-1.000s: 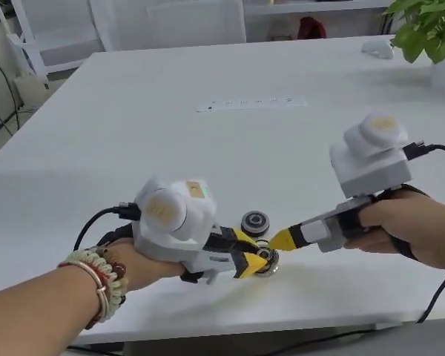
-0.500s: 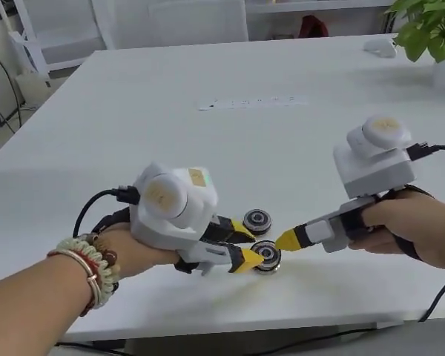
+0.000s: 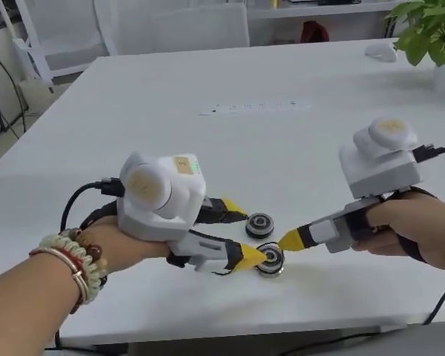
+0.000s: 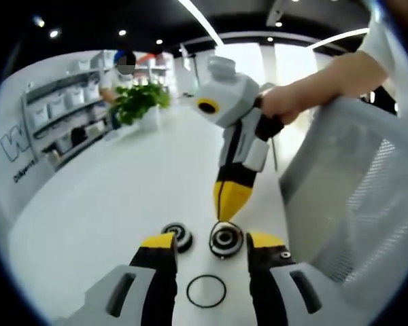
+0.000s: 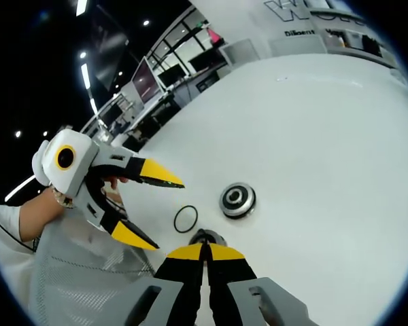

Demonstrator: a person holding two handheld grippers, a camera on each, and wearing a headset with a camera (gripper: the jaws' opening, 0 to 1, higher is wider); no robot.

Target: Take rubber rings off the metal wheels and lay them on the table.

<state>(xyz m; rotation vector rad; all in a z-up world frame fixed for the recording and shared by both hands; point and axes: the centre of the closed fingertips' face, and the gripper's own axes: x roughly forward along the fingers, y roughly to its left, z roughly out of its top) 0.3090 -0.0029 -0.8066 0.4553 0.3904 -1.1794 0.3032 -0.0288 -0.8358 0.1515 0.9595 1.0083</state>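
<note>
Two metal wheels lie near the table's front edge. The nearer wheel [image 3: 270,258] [image 4: 226,239] [image 5: 205,238] has my right gripper's [image 3: 289,239] [image 5: 205,250] shut yellow tips pressed against it; whether they pinch its rubber I cannot tell. The farther wheel [image 3: 259,224] [image 4: 177,236] [image 5: 238,200] lies free, with a dark band around it. A loose black rubber ring [image 4: 206,291] [image 5: 185,219] lies flat on the table between the spread jaws of my left gripper [image 3: 245,233] [image 4: 212,241]. That gripper is open and holds nothing, and the wheels lie just beyond its tips.
A white strip [image 3: 256,106] lies mid-table. A potted plant [image 3: 430,30] stands at the far right corner, with a small white object [image 3: 378,48] near it. The table's front edge [image 3: 208,326] runs just below both hands. A mesh chair [image 4: 367,183] stands beside the table.
My left gripper has opened off the nearer wheel and drawn back to the left. The right gripper's tip stays at that wheel.
</note>
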